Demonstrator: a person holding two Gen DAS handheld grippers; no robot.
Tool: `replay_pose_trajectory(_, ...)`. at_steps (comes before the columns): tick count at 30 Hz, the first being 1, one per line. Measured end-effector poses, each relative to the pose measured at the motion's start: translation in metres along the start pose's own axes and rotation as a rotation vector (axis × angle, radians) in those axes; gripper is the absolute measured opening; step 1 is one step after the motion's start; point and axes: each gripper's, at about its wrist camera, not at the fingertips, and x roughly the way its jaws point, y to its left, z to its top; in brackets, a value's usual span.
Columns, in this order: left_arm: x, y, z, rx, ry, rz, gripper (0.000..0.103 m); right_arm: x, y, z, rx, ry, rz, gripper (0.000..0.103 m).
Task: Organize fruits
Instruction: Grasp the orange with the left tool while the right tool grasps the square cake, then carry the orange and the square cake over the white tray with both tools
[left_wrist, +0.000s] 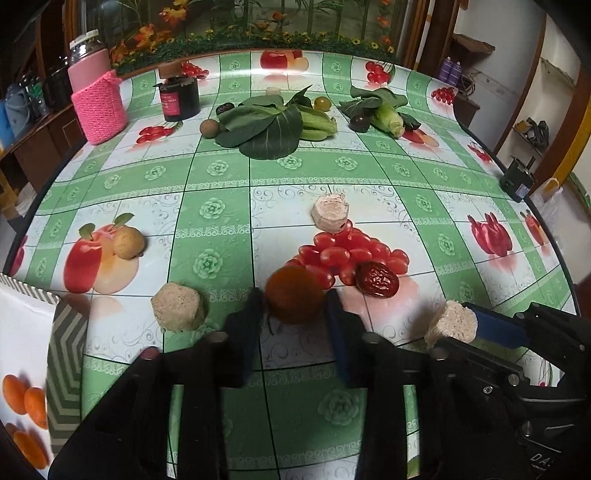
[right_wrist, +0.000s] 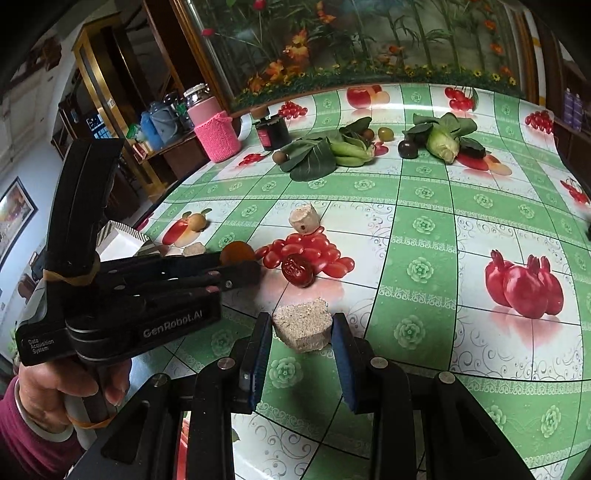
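Orange fruit (left_wrist: 293, 295): sits on the tablecloth (left_wrist: 221, 177) between your left gripper (left_wrist: 295, 314) pads, both pressing its sides; round, no long axis to read.
Left jaws: narrow, clamped on the orange fruit.
Beige chunk (right_wrist: 303, 325): between your right gripper (right_wrist: 303, 339) pads, held at its 2 sides, cut face toward the camera.
Right jaws: narrow, gripping the chunk.
Around: a red date (left_wrist: 378, 280) just right of the fruit, another beige piece (left_wrist: 177, 310) to its left, a patterned box (left_wrist: 37, 369) at the left edge.
Far side: leafy greens (left_wrist: 266, 125), well apart.
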Motion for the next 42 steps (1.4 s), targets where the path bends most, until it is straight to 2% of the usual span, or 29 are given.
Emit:
replay_pose_trajectory(9,-0.027,0.001,-0.012,-0.008,-0.049,0.023,0.03,-0.003,0.005,0.0,-0.002,-0.003,-0.008,0.032)
replay_pose_trajectory(26,-0.093,0.01,-0.062,-0.005,-0.117,0.073,0.03,-0.032,0.052,-0.02,-0.038,-0.03,-0.025,0.032)
replay_pose_trajectory(33,-0.12,0.028,-0.083,-0.025,-0.145,0.114,0.03,-0.033,0.083,-0.024,-0.081,-0.033,-0.002,0.032)
replay_pose_trajectory(42,-0.15,0.074,-0.105,-0.089,-0.173,0.203,0.03,-0.023,0.136,-0.021,-0.155,-0.027,0.057,0.032)
